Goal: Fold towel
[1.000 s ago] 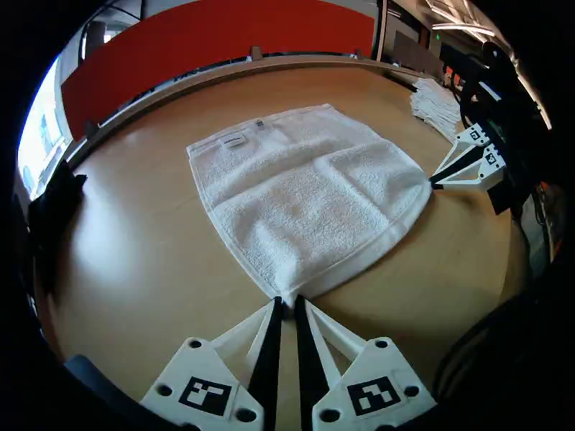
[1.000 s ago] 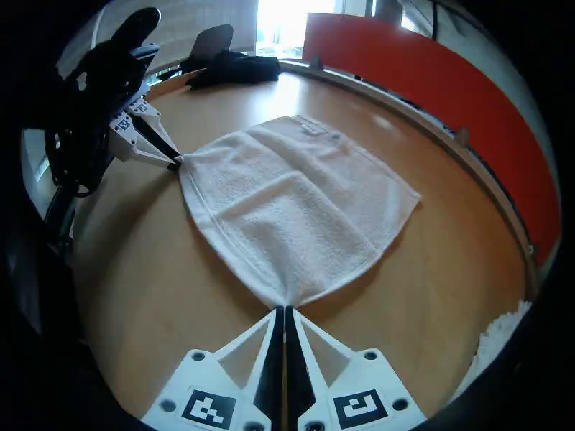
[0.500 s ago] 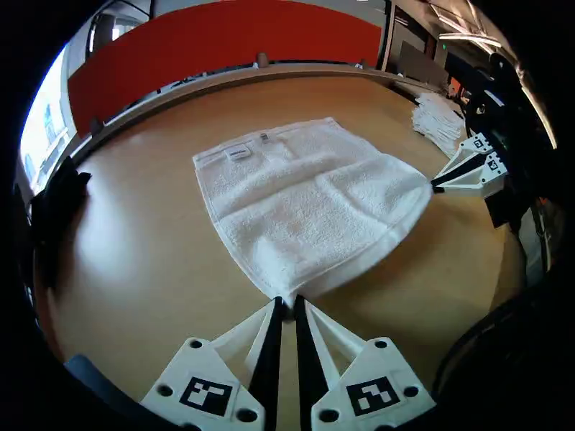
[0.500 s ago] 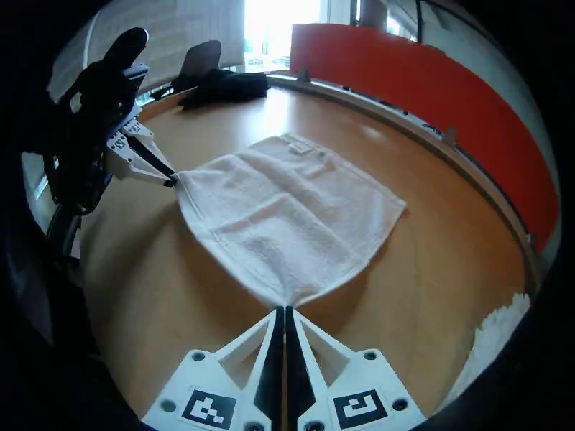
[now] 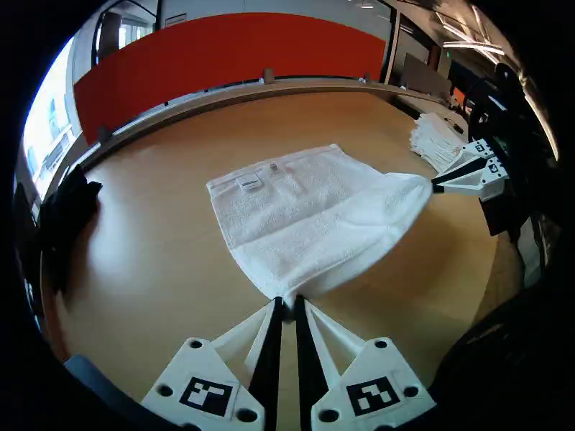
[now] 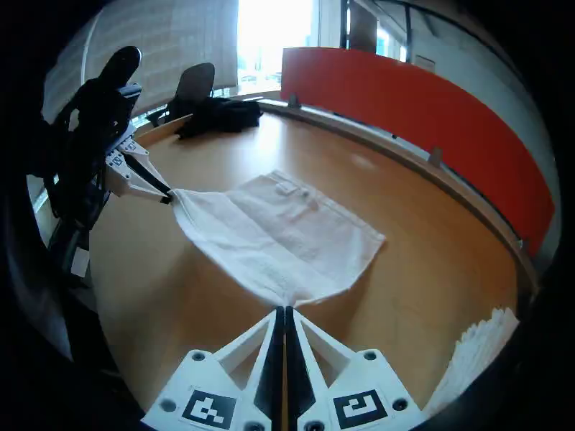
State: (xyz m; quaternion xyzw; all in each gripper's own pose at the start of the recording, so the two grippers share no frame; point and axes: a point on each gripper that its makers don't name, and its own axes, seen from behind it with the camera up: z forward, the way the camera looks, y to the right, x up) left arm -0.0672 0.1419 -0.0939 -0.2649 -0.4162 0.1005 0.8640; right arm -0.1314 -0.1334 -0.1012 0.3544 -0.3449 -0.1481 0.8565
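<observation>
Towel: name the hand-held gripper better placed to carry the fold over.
Neither alone. The left hand-held gripper and right hand-held gripper are each shut on a near corner of the towel, lifted off the table; its far edge lies flat. They should probably move forward together.

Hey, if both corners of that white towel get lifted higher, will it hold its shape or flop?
Probably flop: the towel drapes limply between the left tool and right tool. It looks light, since thin corner pinches carry its raised edge.
</observation>
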